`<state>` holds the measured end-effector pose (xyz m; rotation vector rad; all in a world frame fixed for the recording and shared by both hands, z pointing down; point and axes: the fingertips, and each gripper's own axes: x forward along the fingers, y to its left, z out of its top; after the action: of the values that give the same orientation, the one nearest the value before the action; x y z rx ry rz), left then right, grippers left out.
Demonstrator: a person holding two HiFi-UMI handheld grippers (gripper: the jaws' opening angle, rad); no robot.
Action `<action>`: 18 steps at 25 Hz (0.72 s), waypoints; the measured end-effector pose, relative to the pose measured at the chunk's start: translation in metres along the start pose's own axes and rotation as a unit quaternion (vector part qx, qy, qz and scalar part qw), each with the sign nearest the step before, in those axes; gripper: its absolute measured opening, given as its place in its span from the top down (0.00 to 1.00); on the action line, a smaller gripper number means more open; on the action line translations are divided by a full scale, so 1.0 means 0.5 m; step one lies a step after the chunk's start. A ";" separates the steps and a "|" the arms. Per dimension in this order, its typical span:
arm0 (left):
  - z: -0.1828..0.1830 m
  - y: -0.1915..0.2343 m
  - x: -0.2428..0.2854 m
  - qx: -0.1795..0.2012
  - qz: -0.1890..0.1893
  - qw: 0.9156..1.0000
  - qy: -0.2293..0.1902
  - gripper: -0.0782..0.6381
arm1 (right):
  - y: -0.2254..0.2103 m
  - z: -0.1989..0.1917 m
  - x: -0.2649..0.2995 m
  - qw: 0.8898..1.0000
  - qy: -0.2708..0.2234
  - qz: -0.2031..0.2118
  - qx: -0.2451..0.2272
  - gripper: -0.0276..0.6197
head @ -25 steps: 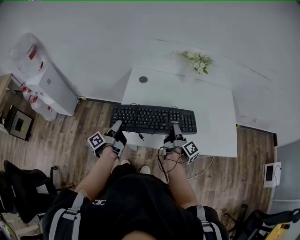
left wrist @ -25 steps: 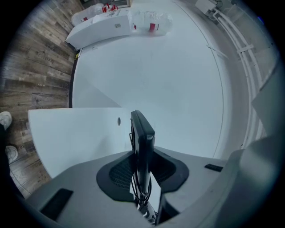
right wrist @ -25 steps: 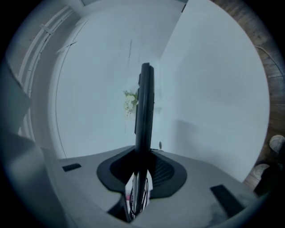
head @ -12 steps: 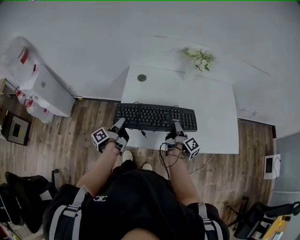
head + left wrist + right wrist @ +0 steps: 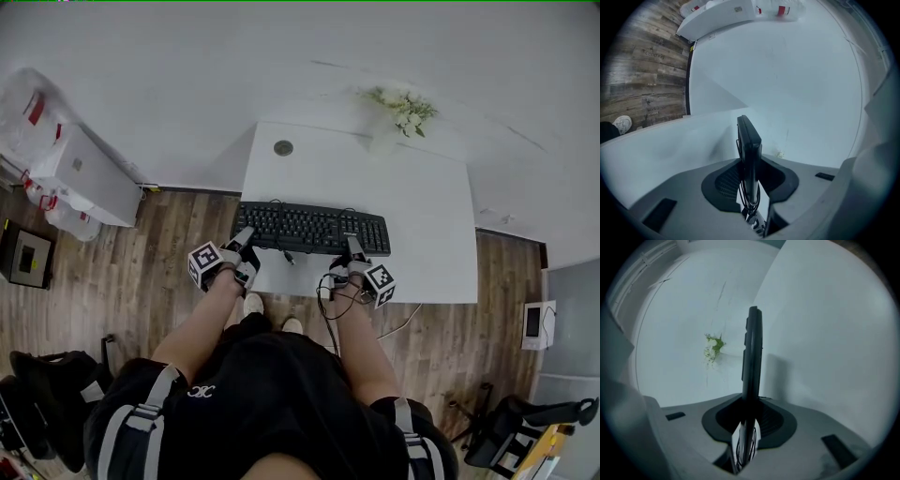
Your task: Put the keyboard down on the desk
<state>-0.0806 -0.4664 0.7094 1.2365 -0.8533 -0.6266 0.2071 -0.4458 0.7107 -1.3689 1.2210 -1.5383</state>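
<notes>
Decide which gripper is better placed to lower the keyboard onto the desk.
Right, probably: both clamp the keyboard, but the right gripper is over the desk, the left gripper at its edge.

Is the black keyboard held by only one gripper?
No, the left gripper and the right gripper are each shut on the near edge of the keyboard.

White desk (image 5: pixel 422 216) on wood floor (image 5: pixel 141 272) bears a flower sprig (image 5: pixel 403 108) (far edge) and round grommet (image 5: pixel 283 147).
</notes>
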 end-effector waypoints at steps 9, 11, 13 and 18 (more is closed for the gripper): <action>0.023 0.051 0.055 0.005 0.044 0.999 0.006 0.77 | -0.044 0.011 0.047 0.999 -0.014 -0.033 0.001 0.84; 0.028 0.053 0.065 0.003 0.047 0.999 0.004 0.77 | -0.049 0.014 0.056 0.999 -0.017 -0.038 0.007 0.84; 0.034 0.051 0.075 0.004 0.046 0.999 0.004 0.77 | -0.051 0.017 0.067 0.999 -0.021 -0.039 0.011 0.84; 0.051 0.048 0.095 -0.003 0.048 0.999 0.001 0.77 | -0.051 0.018 0.094 0.999 -0.014 -0.045 0.014 0.84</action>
<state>-0.0763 -0.5128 0.7452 1.1839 -0.9036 -0.5507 0.2099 -0.4847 0.7486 -1.4398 1.1312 -1.5857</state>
